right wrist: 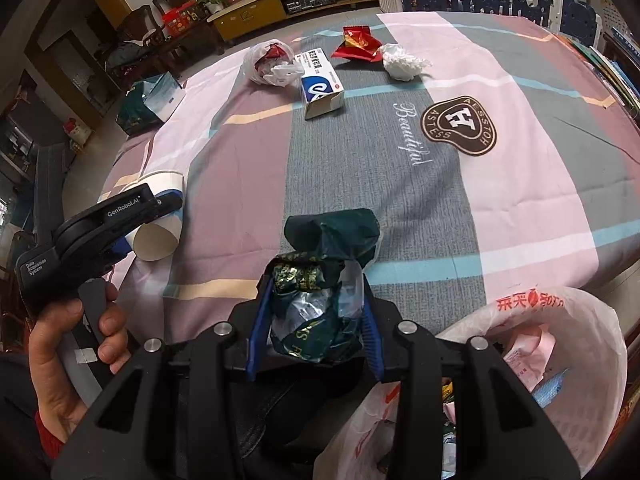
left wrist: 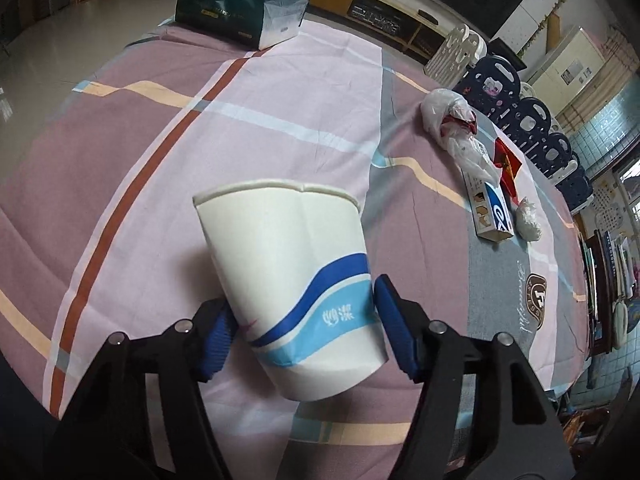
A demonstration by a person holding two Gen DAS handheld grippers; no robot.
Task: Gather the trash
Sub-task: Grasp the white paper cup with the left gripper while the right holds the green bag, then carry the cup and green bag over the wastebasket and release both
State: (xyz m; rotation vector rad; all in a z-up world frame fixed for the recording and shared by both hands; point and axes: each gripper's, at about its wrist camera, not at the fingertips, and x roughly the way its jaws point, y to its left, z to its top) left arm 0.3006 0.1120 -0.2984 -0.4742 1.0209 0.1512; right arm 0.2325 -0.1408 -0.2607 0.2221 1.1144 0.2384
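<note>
Striped cloth covers the bench. The left gripper has its jaws clenched on a paper cup lying on its side at the near edge. The right gripper grasps a crumpled green wrapper beside an open plastic trash bag; more litter lies far across the cloth.

I'm seeing a smooth matt paper cup between ribbed blue rubbery pads, a crinkled glossy foil wrapper, a thin translucent plastic bag, and a matt woven tablecloth.
</note>
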